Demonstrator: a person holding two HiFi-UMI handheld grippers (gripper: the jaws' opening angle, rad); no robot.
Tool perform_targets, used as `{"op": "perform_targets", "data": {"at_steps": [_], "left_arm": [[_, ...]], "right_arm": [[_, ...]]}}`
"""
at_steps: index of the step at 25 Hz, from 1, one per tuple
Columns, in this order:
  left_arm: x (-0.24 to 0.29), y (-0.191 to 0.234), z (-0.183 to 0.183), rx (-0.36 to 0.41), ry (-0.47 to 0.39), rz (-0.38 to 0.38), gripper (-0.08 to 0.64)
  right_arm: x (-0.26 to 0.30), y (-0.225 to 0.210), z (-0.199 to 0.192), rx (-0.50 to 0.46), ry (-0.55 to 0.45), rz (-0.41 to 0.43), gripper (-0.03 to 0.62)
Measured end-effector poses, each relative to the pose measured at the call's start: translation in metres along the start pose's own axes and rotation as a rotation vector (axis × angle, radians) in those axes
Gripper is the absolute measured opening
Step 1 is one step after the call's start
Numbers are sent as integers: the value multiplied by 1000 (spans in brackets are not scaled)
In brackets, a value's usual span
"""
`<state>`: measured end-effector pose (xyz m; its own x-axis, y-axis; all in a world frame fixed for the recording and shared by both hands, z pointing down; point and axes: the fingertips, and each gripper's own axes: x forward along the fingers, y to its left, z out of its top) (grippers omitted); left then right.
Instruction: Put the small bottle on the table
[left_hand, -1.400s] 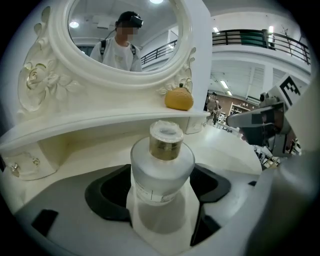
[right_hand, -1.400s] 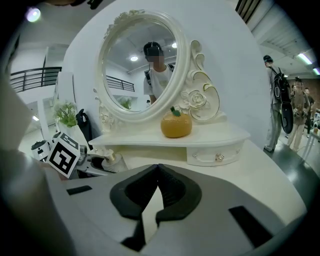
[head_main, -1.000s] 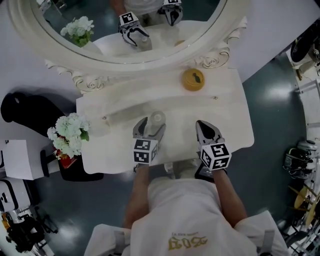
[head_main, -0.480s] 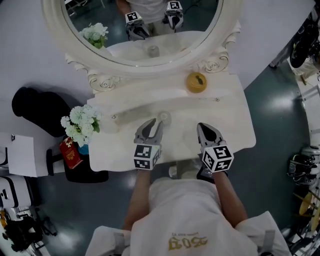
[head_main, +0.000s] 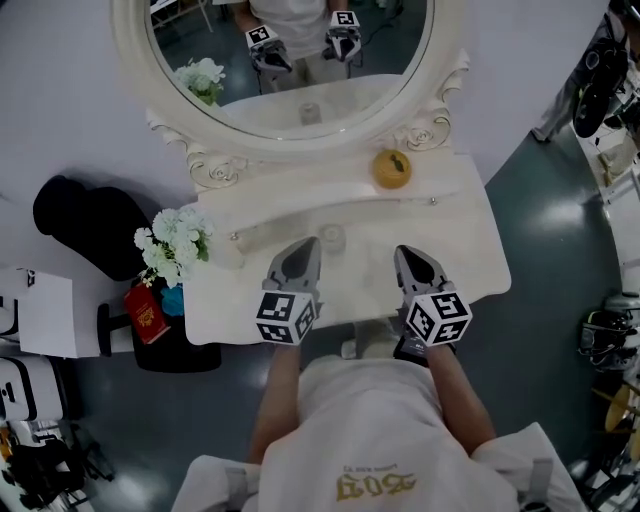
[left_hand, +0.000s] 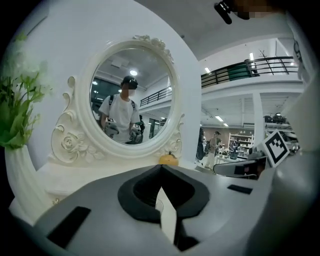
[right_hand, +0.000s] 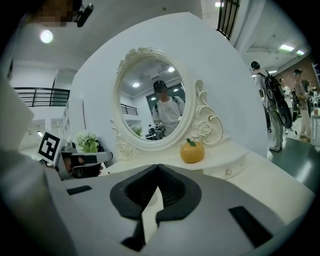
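Observation:
The small clear bottle (head_main: 331, 238) stands upright on the white dressing table (head_main: 455, 240), just right of and beyond my left gripper's tips. My left gripper (head_main: 301, 254) is apart from the bottle; its jaws have just been closing and now meet with nothing between them. In the left gripper view that gripper (left_hand: 161, 168) hides the bottle behind its closed tips. My right gripper (head_main: 412, 262) hovers over the table's front right, shut and empty; the right gripper view shows its jaws (right_hand: 158, 168) touching at the tip.
An oval white mirror (head_main: 424, 90) rises at the table's back. An orange fruit-shaped ornament (head_main: 391, 168) sits on the raised shelf. White flowers (head_main: 178, 238) stand at the left edge, with a red box (head_main: 147, 318) and a black seat (head_main: 85, 220) beyond.
A second ago the left jaws stood open around the bottle. They have since drawn back toward me, risen and shut, leaving the bottle standing. The right gripper rose slightly.

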<state>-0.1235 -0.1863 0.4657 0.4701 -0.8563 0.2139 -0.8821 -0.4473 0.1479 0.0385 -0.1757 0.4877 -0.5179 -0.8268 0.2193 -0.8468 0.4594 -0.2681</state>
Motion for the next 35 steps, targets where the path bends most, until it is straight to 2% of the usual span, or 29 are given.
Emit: {"op": "perform_targets", "data": {"at_steps": [10,35], "left_arm": [[0,3,-5,-17,17,0,18],[4,9,-20,-38,46,4,18]], "right_arm": [[2,2,-5,-75,44,-23,12],[4,-2,-14,-82,73,-20,12]]}}
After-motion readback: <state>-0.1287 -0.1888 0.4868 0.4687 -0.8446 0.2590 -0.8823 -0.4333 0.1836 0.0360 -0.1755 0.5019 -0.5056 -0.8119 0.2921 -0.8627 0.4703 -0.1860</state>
